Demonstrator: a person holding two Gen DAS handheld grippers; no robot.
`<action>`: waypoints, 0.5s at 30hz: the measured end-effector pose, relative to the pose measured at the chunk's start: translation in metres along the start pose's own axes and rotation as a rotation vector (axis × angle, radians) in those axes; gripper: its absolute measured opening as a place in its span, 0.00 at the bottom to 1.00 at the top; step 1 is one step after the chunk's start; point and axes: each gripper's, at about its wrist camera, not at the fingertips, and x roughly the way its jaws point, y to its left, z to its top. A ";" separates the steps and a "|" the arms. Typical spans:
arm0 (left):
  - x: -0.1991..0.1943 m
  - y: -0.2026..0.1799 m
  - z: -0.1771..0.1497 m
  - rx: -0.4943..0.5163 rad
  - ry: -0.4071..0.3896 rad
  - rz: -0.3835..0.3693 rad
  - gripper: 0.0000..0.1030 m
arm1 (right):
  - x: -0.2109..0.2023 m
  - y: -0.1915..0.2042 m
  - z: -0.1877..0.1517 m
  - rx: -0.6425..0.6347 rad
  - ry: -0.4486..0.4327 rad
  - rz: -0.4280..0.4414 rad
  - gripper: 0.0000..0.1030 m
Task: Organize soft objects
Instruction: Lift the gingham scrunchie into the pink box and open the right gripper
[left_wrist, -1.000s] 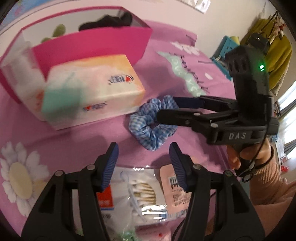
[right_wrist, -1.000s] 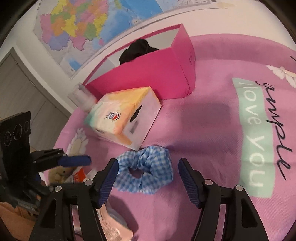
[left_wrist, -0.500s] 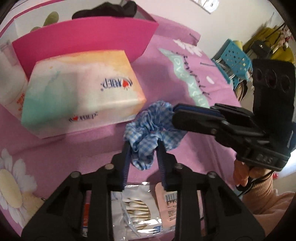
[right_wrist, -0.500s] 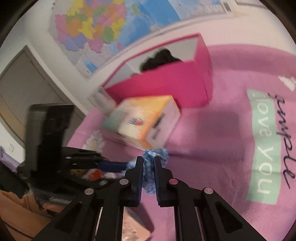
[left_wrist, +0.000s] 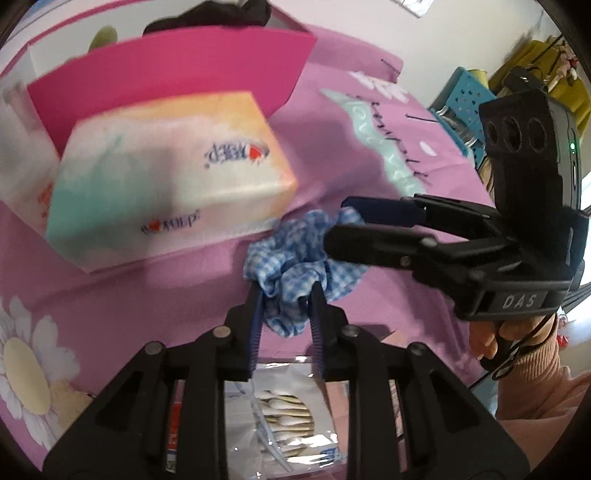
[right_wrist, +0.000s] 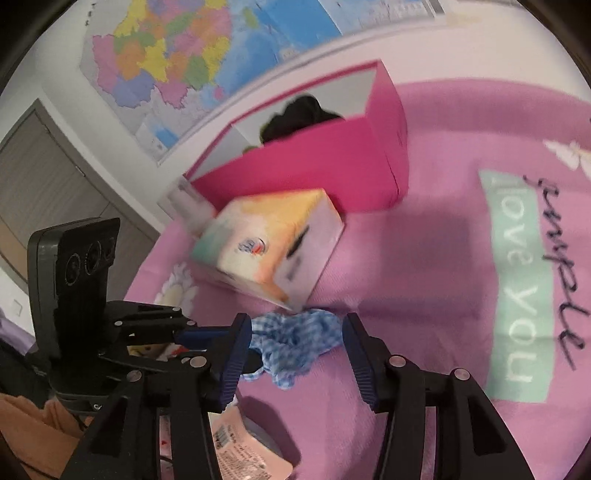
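My left gripper (left_wrist: 286, 295) pinches the blue scrunchie (left_wrist: 295, 251); my right gripper's (right_wrist: 295, 343) fingers have just been opening, the scrunchie loose between them.

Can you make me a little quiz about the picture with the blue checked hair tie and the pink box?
1. True or false: the left hand-held gripper is pinching the blue checked scrunchie.
2. What stands right behind the tissue box: A) a green bucket, B) the pink box, C) a lamp?
3. Fill in: the right hand-held gripper, whose jaws have just been opening, has the scrunchie ______ its jaws, unsqueezed.

Key: 1 true. 2 B. 3 between.
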 end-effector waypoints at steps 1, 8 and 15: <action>0.001 -0.001 0.000 0.000 -0.001 -0.002 0.24 | 0.005 -0.001 -0.001 0.000 0.017 0.001 0.51; -0.011 -0.004 0.000 -0.006 -0.030 -0.038 0.21 | 0.012 0.003 -0.009 -0.014 0.048 0.070 0.13; -0.071 -0.021 0.022 0.059 -0.208 -0.033 0.21 | -0.034 0.028 0.015 -0.093 -0.085 0.095 0.12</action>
